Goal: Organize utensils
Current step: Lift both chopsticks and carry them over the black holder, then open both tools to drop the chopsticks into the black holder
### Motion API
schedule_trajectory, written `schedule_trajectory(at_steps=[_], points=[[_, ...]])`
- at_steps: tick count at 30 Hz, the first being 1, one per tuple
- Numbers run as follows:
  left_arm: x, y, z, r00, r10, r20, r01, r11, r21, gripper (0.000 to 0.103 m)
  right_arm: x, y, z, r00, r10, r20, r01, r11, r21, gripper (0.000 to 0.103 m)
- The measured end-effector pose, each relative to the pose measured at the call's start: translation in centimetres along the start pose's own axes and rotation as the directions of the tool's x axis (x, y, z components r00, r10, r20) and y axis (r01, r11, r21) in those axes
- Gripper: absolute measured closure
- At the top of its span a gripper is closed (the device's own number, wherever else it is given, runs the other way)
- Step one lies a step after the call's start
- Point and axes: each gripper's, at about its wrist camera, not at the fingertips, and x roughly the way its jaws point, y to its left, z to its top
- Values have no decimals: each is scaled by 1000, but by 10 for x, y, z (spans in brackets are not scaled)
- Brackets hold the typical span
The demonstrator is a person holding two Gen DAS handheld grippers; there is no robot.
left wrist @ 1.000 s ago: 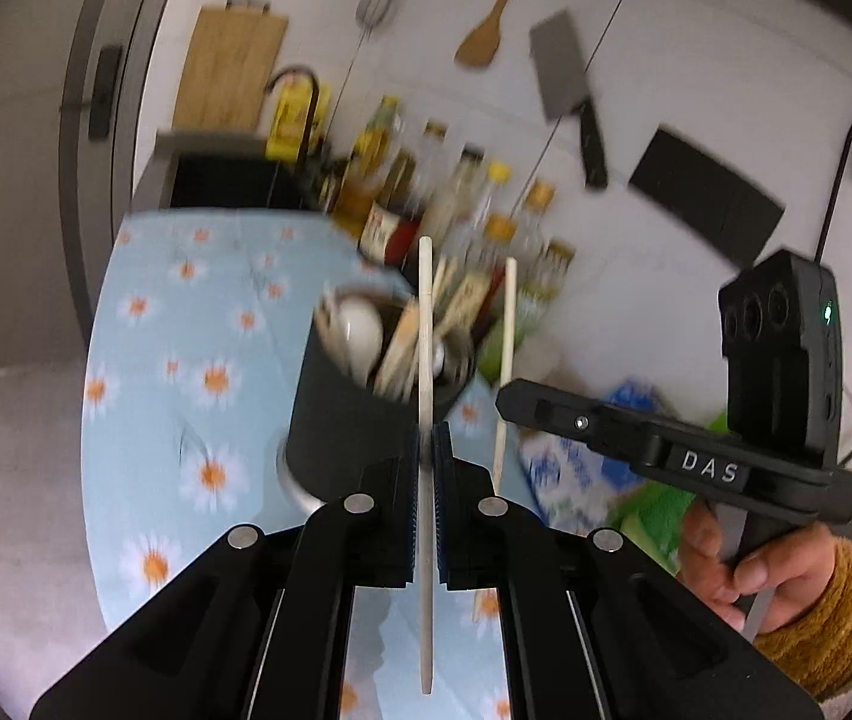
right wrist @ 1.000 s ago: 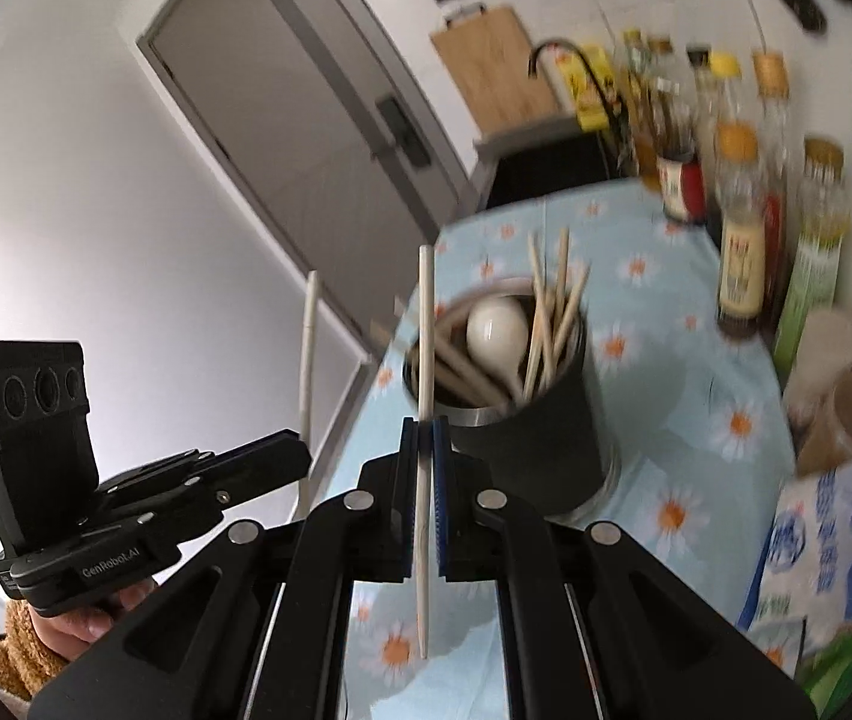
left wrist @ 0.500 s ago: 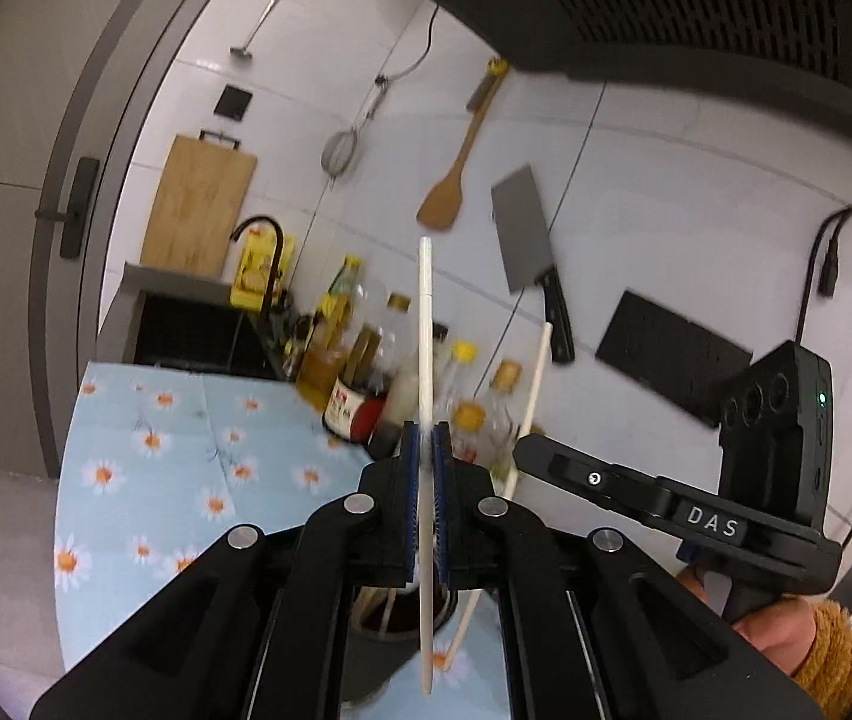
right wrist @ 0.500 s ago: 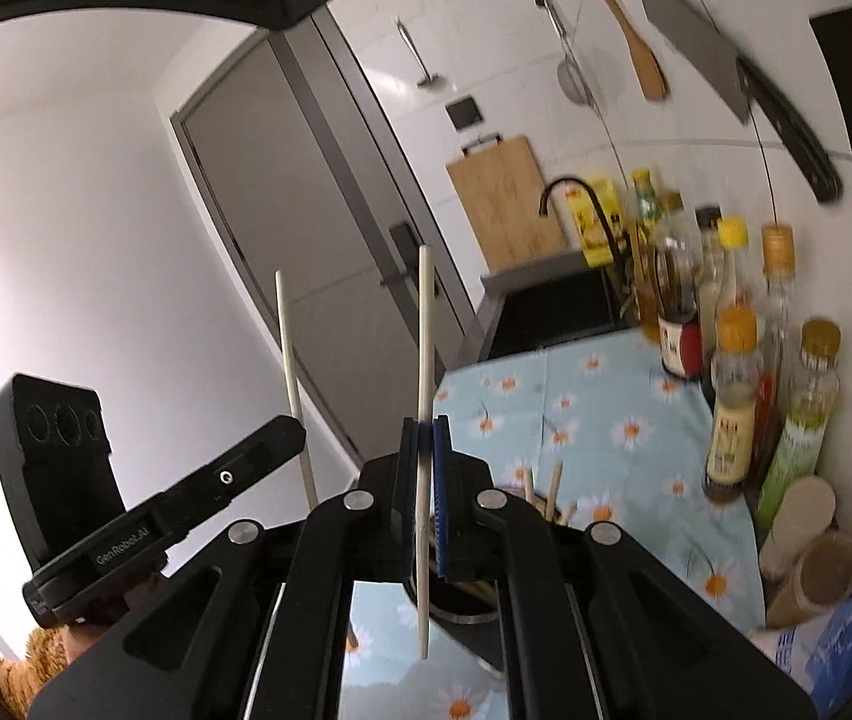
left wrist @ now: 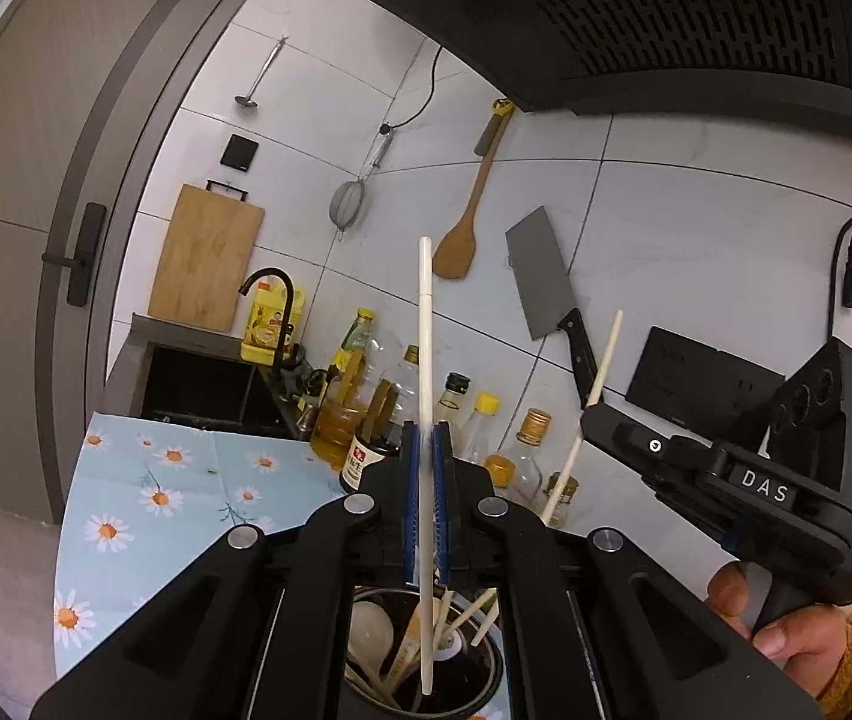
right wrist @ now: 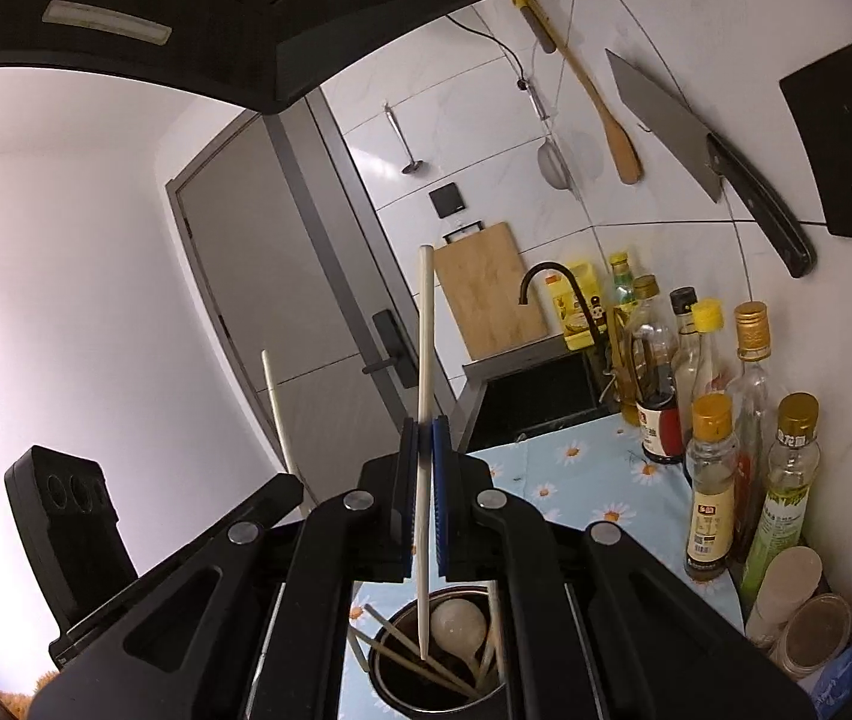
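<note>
The left tongs (left wrist: pixel 425 504) are closed tight on a pale chopstick (left wrist: pixel 424 360), pinching it between the blue pads (left wrist: pixel 439 498) about midway along its length. The stick stands nearly upright, its narrow end hanging just inside the mouth of the dark utensil holder (left wrist: pixel 486 684) below.

The right tongs (right wrist: pixel 424 495) are clamped the same way on a second chopstick (right wrist: pixel 424 348), also close to vertical, with its pointed tip dipping just inside the rim of the same holder (right wrist: pixel 390 690). Inside the holder I can see a white spoon (right wrist: pixel 457 624) and several more chopsticks leaning at angles.

From the left camera, the right-hand tool (left wrist: pixel 726 480) sits off to the side with its chopstick tilted, and the person's hand (left wrist: pixel 786 636) in a tan sleeve grips the handle.

The holder stands on a table covered in a light blue daisy-print cloth (right wrist: pixel 594 486). A row of oil and sauce bottles (right wrist: pixel 708 480) lines the tiled wall beside it. On the wall hang a cleaver (left wrist: pixel 543 276), a wooden spatula (left wrist: pixel 462 240), a strainer (left wrist: pixel 348 207) and a cutting board (left wrist: pixel 204 258). A black faucet (right wrist: pixel 552 282) curves over the sink beyond.
</note>
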Motion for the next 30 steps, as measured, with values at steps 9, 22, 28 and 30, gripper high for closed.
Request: schedule_trajectory(at_steps=[9,22,28,30], points=[[6,-1,-15,1000,-3,-16,3,1000,7,99,17,-4,-23,998,-25,-63,24,999,-28,97],[2,3,-24,998,31,-59,-32,999,-13,99,18,-6,-32,994,-12,-110,13,1000,9,92],[-7,4,-23,997,32,-74,-34,999,-21,99,7,-6,-30,993,-26,-115,28,999,16,87],[-12,3,-23,995,37,-87,-39,999,-18,99,1,-4,-30,993,-30,-115,32,999,14,85]])
